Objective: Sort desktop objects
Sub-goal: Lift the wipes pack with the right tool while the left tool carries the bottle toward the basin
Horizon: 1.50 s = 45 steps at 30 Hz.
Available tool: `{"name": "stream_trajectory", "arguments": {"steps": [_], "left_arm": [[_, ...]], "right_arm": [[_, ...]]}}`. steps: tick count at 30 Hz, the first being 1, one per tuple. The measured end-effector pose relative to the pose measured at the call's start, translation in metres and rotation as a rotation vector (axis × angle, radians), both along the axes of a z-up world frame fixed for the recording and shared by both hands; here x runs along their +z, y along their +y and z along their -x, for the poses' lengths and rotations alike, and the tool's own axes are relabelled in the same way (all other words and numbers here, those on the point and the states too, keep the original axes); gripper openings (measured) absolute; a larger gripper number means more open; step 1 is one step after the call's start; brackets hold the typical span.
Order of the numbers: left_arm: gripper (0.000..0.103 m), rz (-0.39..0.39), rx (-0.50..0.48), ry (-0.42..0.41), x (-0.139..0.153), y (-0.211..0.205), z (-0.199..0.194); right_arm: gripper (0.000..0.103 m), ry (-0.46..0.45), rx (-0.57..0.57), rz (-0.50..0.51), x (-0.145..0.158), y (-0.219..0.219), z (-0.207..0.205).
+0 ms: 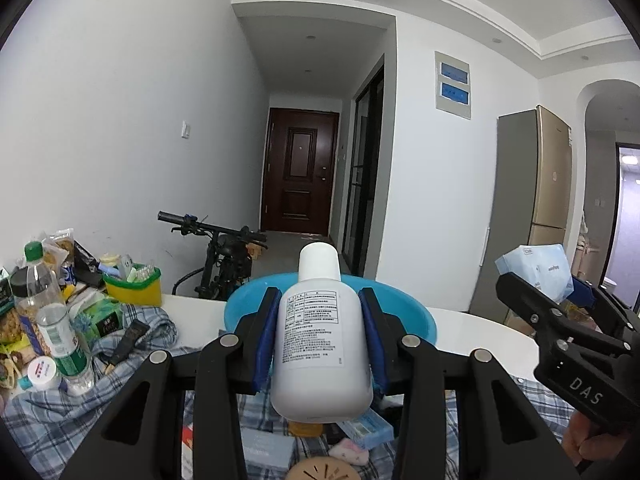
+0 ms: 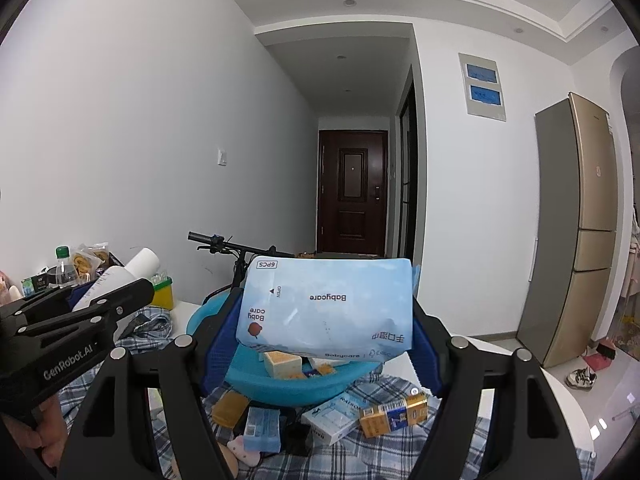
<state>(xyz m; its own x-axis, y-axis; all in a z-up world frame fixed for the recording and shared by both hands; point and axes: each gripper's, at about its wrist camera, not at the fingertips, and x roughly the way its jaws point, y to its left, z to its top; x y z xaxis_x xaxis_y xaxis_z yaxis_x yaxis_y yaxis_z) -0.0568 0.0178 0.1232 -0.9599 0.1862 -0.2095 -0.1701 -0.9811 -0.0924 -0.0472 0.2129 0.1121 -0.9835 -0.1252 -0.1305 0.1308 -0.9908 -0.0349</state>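
Note:
My left gripper [image 1: 319,296] is shut on an upright white bottle [image 1: 320,344] with a printed label, its blue pads [image 1: 266,336] pressing both sides. The bottle hangs in front of a blue basin [image 1: 248,312] on the white table. My right gripper [image 2: 326,302] is shut on a pale blue pack of wet wipes [image 2: 328,304], held above the blue basin [image 2: 304,388], which holds a yellow box [image 2: 282,362]. The left wrist view shows the right gripper [image 1: 560,300] and its wipes pack [image 1: 536,272] at the right. The right wrist view shows the left gripper [image 2: 120,296] and bottle [image 2: 120,276] at the left.
A checked cloth [image 1: 52,412] covers the near table, with small boxes [image 2: 394,412] lying on it. Water bottles [image 1: 60,336], snack bags and a yellow-green tub [image 1: 132,286] crowd the left. A bicycle [image 1: 224,256] stands behind the table; a fridge [image 2: 576,240] stands at the right.

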Motion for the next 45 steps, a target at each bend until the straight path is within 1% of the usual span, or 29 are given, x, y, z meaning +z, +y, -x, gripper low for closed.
{"name": "stream_trajectory", "arguments": {"steps": [4, 8, 10, 15, 21, 26, 36, 39, 45], "left_arm": [[0.042, 0.012, 0.028, 0.010, 0.003, 0.000, 0.016], [0.042, 0.003, 0.023, -0.006, 0.005, 0.002, 0.037], [0.042, 0.012, 0.029, -0.006, 0.005, 0.004, 0.048], [0.042, 0.025, 0.035, 0.003, 0.008, 0.006, 0.075], [0.042, 0.028, 0.040, 0.007, 0.010, 0.006, 0.114], [0.042, -0.002, 0.045, -0.004, 0.009, 0.001, 0.148], [0.042, 0.002, 0.055, 0.011, 0.009, 0.001, 0.209], [0.042, -0.017, 0.046, -0.004, 0.007, 0.000, 0.226], [0.042, -0.023, 0.035, -0.017, 0.004, -0.001, 0.255]], "right_arm": [[0.073, -0.020, 0.013, 0.013, 0.002, 0.002, 0.015], [0.073, -0.034, 0.005, -0.002, 0.001, 0.002, 0.031], [0.073, -0.043, 0.009, 0.000, 0.002, 0.002, 0.040], [0.073, -0.046, 0.011, -0.015, 0.007, 0.000, 0.068], [0.073, -0.035, 0.008, 0.004, 0.014, -0.002, 0.101], [0.073, -0.035, 0.008, 0.001, 0.017, -0.005, 0.132], [0.073, -0.045, 0.013, 0.026, 0.014, -0.006, 0.188], [0.073, -0.045, 0.015, 0.038, 0.016, -0.004, 0.203], [0.073, -0.041, 0.005, 0.055, 0.018, 0.000, 0.227]]}}
